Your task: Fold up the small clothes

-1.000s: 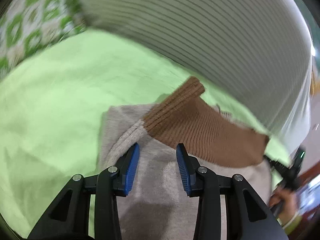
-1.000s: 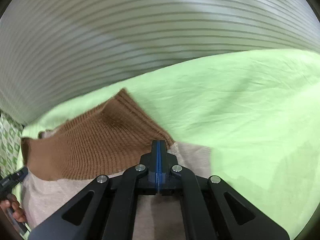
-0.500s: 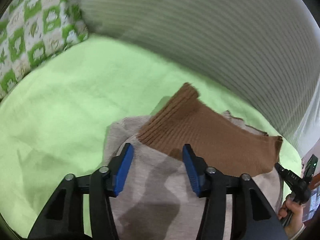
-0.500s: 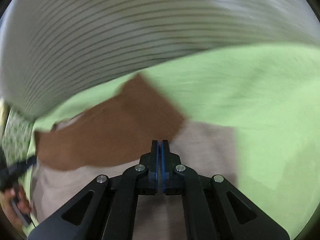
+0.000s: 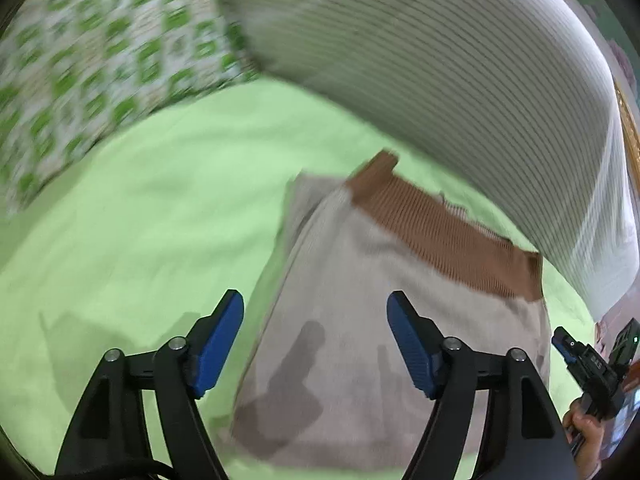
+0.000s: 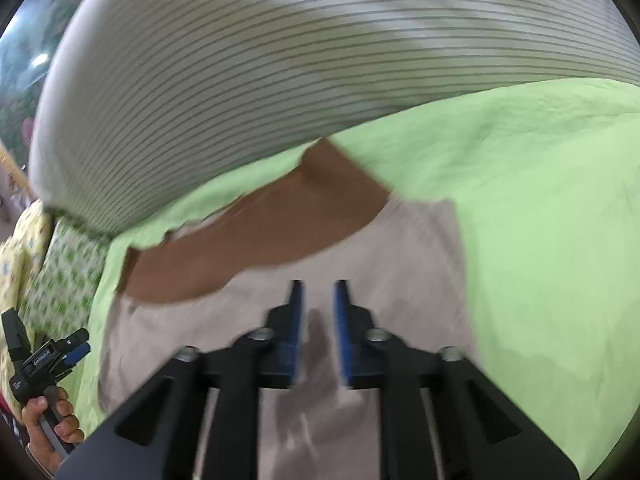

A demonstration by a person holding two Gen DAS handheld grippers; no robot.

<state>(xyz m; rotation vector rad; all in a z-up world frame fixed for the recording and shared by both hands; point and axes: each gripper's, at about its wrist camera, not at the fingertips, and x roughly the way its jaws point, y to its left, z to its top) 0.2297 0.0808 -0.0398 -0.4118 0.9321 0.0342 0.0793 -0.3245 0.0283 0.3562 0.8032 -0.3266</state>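
The left gripper point(image 5: 314, 336) is hovering with its jaws spread wide and nothing between them, straddling the left edge of the beige garment point(image 5: 380, 320). The right gripper point(image 6: 318, 316) is hanging over the same garment point(image 6: 400, 256), its jaws parted by a narrow gap and gripping nothing. The garment is lying folded on the green sheet point(image 5: 160, 220), its brown ribbed band point(image 5: 440, 236) running along the far edge, near the striped pillow point(image 5: 440, 72). Bare sheet is stretching leftward toward the green-patterned cushion point(image 5: 92, 80).
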